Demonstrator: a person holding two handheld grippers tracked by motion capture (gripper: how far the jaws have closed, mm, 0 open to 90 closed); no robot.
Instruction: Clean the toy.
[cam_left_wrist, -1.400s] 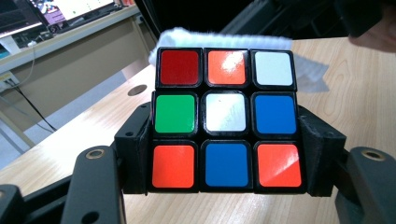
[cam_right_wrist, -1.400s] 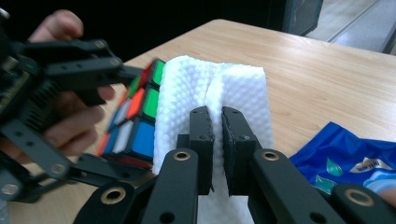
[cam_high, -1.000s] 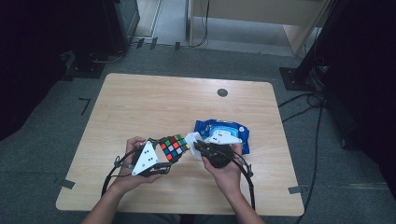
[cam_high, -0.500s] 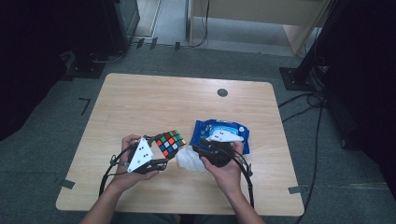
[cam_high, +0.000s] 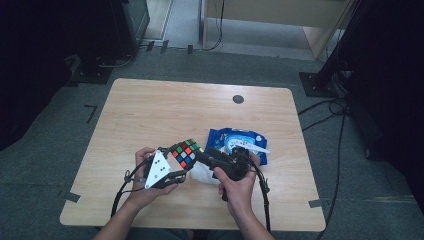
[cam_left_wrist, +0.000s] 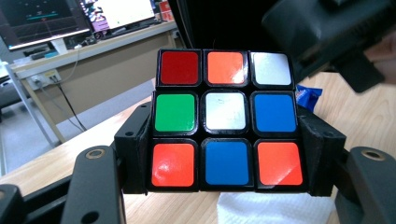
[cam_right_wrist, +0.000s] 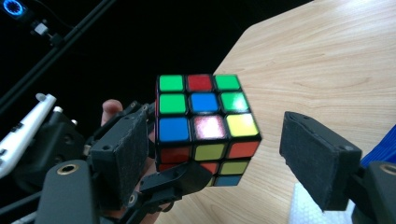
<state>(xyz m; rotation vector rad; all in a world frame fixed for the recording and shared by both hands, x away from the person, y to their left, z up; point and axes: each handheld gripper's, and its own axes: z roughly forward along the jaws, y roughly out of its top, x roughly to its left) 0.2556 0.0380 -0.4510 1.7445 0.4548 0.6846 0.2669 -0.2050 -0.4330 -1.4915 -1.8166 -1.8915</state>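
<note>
2 hand-held grippers meet at the cube (cam_high: 184, 153), which is held up off the bench (cam_high: 150, 110) near its front edge. The left hand-held gripper (cam_left_wrist: 227, 154) is clamped on the cube, its pads pressing the 2 opposite sides of the bottom layer. The right hand-held gripper (cam_right_wrist: 224, 161) has just been opening; its jaws now stand apart with the cube between them, neither pad pressing on it. A white wipe (cam_high: 206, 174) lies on the bench just under the cube, and a blue pack (cam_high: 235, 142) sits beside it, behind the right hand. The step in hand looks like a re-grip partway through turning a layer, or wiping the cube; I cannot tell which. The next move would call for the right jaws to line up squarely on 1 layer and close, while the left keeps the cube from slipping.
</note>
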